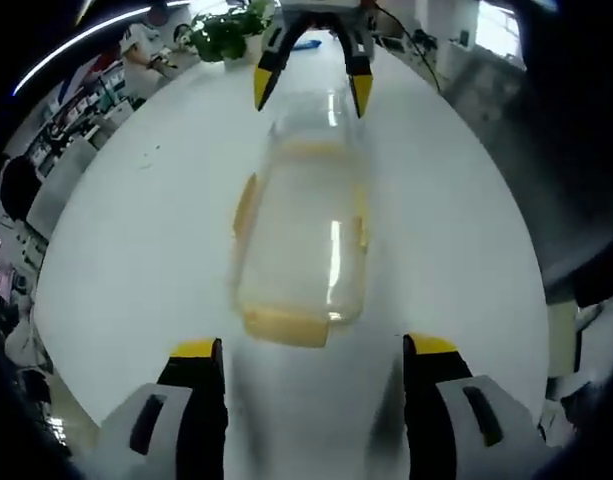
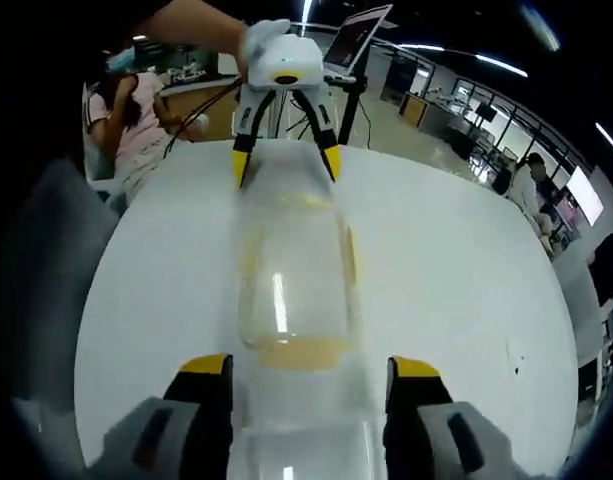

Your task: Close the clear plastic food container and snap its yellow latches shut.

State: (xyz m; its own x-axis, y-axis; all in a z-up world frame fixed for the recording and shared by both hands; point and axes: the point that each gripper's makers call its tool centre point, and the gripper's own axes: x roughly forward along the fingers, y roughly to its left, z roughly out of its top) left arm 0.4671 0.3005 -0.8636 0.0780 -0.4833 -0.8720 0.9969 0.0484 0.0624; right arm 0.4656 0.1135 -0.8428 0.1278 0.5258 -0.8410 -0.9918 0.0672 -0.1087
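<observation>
Table [image 1: 136, 230]: white, round, bare around the work; behind it an open office, with a potted plant [image 1: 221, 35] at the far edge in the left gripper view, and a laptop [image 2: 358, 35] on a stand plus a seated person in pink [image 2: 136, 110] in the right gripper view.

Container [image 1: 304, 240]: clear plastic, long, lying on the table between your two grippers, blurred in both views; yellow latches along its sides [image 1: 245, 205] and a yellow latch at the end nearest the left gripper [image 1: 284, 327]; whether the lid is fully seated, you cannot tell from this blur.

Left gripper [image 1: 311, 350]: your jaws stand wide apart, yellow-tipped, one on each side of the container's near end; the container lies just ahead of the tips and between their lines; contact not discernible.

Right gripper [image 2: 309, 367]: jaws likewise spread wide, holding nothing; the container's near end, with its yellow latch [image 2: 304, 352], sits just ahead between the tips. Seen from the left gripper view, the right gripper [image 1: 311, 85] straddles the far end of the container, its yellow fingertips [image 1: 264, 80] just beside the corners.
</observation>
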